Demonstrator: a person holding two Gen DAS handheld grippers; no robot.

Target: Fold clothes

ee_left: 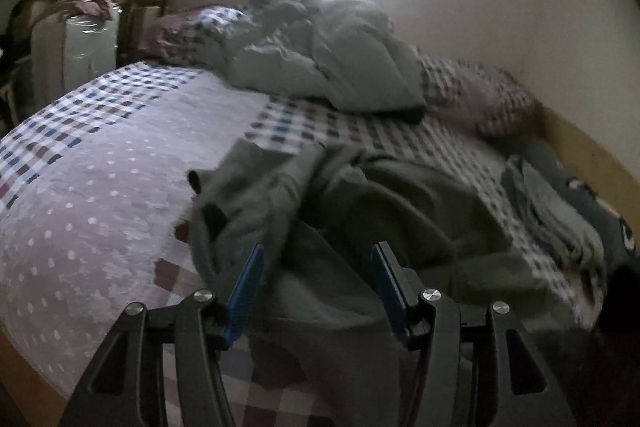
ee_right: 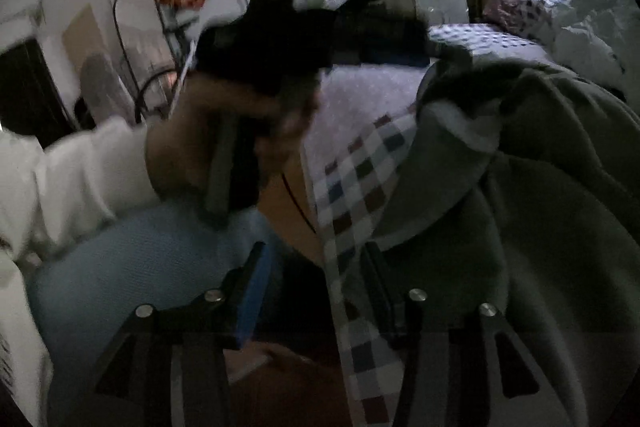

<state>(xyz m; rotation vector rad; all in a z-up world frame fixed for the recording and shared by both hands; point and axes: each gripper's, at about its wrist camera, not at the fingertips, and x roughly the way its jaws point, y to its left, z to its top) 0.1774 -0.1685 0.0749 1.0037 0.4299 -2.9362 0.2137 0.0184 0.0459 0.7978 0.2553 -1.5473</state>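
Note:
A crumpled olive-green garment [ee_left: 360,211] lies on the bed's near side, over the checked sheet [ee_left: 320,123]. My left gripper [ee_left: 318,267] is open, its blue-padded fingers [ee_left: 248,287] spread just above the garment's near part, nothing between them. In the right wrist view the same green garment [ee_right: 520,207] fills the right side, draped to the bed's edge. My right gripper [ee_right: 316,267] is open at the bed's edge, its right finger against the garment's hem, its left finger over the floor side. The left gripper held by a hand [ee_right: 256,67] shows there, above the bed.
A grey-green duvet [ee_left: 328,59] is heaped at the bed's head beside checked pillows [ee_left: 188,31]. A pile of grey clothes [ee_left: 560,211] lies at the right by the wall. Boxes and a suitcase [ee_left: 72,43] stand left of the bed. The person's blue-clad legs [ee_right: 132,267] are near.

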